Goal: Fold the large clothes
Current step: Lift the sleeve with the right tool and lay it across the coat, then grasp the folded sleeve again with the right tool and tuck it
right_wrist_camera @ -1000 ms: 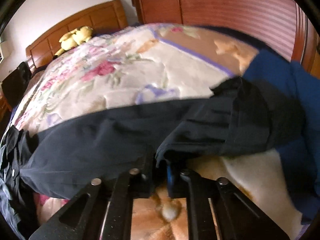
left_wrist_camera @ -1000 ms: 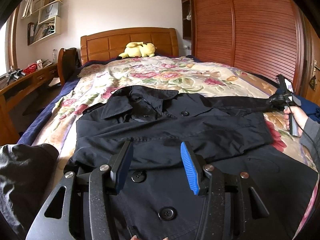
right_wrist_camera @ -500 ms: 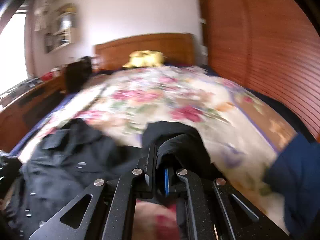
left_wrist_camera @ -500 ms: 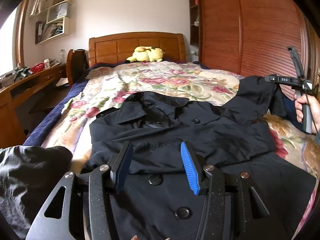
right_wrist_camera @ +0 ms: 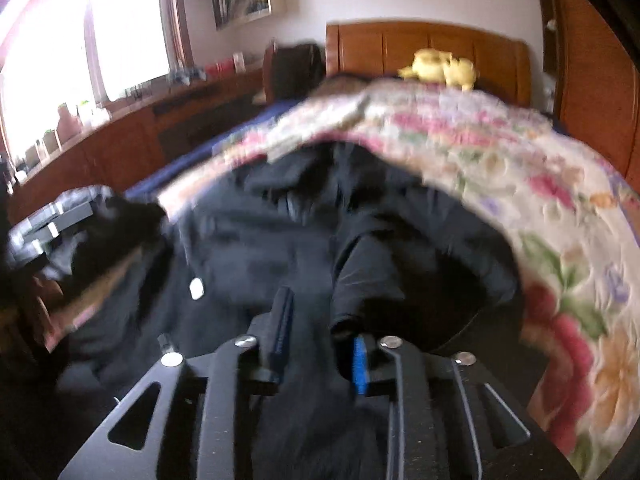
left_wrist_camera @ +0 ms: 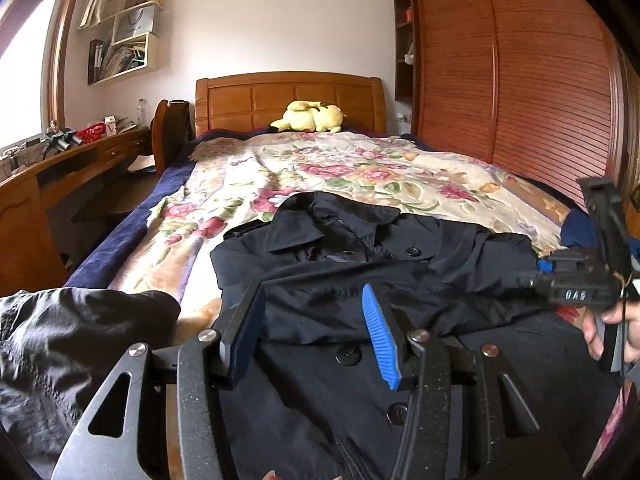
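Note:
A large black buttoned coat [left_wrist_camera: 360, 280] lies face up on the flowered bedspread [left_wrist_camera: 360, 168], collar toward the headboard. Both sleeves lie folded across its chest. My left gripper [left_wrist_camera: 316, 320] hovers open and empty over the coat's middle buttons. My right gripper [right_wrist_camera: 320, 340] shows at the coat's right side in the left wrist view [left_wrist_camera: 560, 276]. Its jaws stand apart, and the sleeve end [right_wrist_camera: 384, 280] lies loose against the blue right pad [right_wrist_camera: 360, 364]. The right wrist view is blurred.
A yellow plush toy [left_wrist_camera: 308, 116] sits by the wooden headboard [left_wrist_camera: 288, 100]. A wooden desk [left_wrist_camera: 60, 168] and chair run along the left. A slatted wardrobe [left_wrist_camera: 520, 80] stands at the right. A dark grey garment [left_wrist_camera: 60, 340] lies at the near left.
My right gripper carried the right sleeve from the bed's right edge up and over onto the coat's chest, then opened and let it go. The left gripper stayed open over the coat.

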Demonstrator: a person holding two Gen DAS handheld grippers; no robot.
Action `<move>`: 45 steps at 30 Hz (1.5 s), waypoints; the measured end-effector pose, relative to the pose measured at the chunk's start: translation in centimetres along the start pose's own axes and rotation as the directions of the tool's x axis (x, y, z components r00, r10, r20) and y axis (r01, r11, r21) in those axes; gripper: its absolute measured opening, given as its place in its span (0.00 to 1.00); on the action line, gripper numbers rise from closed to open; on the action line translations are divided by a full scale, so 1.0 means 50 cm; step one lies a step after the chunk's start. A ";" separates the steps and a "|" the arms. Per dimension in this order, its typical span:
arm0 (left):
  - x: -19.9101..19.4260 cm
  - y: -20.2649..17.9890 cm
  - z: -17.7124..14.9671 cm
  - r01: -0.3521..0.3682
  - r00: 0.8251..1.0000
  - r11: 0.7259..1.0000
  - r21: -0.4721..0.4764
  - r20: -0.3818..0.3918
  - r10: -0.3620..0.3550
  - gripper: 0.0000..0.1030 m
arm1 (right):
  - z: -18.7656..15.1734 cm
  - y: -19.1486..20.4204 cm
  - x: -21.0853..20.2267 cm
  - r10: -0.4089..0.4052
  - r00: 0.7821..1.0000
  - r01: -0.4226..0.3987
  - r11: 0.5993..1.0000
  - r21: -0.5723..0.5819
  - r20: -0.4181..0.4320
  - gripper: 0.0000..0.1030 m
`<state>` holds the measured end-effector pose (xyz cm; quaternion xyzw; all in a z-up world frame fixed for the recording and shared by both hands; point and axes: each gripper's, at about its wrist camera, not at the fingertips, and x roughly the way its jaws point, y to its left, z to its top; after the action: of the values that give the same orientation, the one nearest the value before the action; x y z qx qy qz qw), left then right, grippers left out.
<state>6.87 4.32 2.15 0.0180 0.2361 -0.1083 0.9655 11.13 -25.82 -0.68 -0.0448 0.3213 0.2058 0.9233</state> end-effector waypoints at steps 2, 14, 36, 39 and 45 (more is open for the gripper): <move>-0.001 0.001 -0.001 0.000 1.000 1.000 0.003 -0.001 0.000 0.50 | 0.000 0.007 0.001 -0.002 1.000 0.002 1.000 0.010 -0.015 0.37; -0.007 -0.007 -0.008 0.012 1.000 1.000 0.017 0.003 -0.012 0.51 | -0.042 -0.033 -0.136 -0.115 0.991 0.111 0.992 0.067 0.073 0.50; -0.027 -0.002 -0.033 0.013 1.000 0.999 0.030 -0.013 -0.013 0.53 | 0.007 -0.107 0.087 -0.080 0.980 0.108 0.983 0.148 -0.183 0.18; -0.031 0.005 -0.031 0.010 1.000 1.000 0.024 -0.009 -0.010 0.53 | 0.025 -0.083 0.066 -0.057 0.991 0.073 0.990 0.124 -0.124 0.10; -0.030 0.012 -0.032 -0.003 1.000 1.000 0.021 -0.007 0.003 0.53 | 0.081 0.034 0.006 0.091 0.996 -0.091 0.995 0.039 -0.003 0.09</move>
<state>4.96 5.33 1.41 0.0288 0.2382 -0.1093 0.9646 12.96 -23.33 2.42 -0.0126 0.3289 0.2414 0.9129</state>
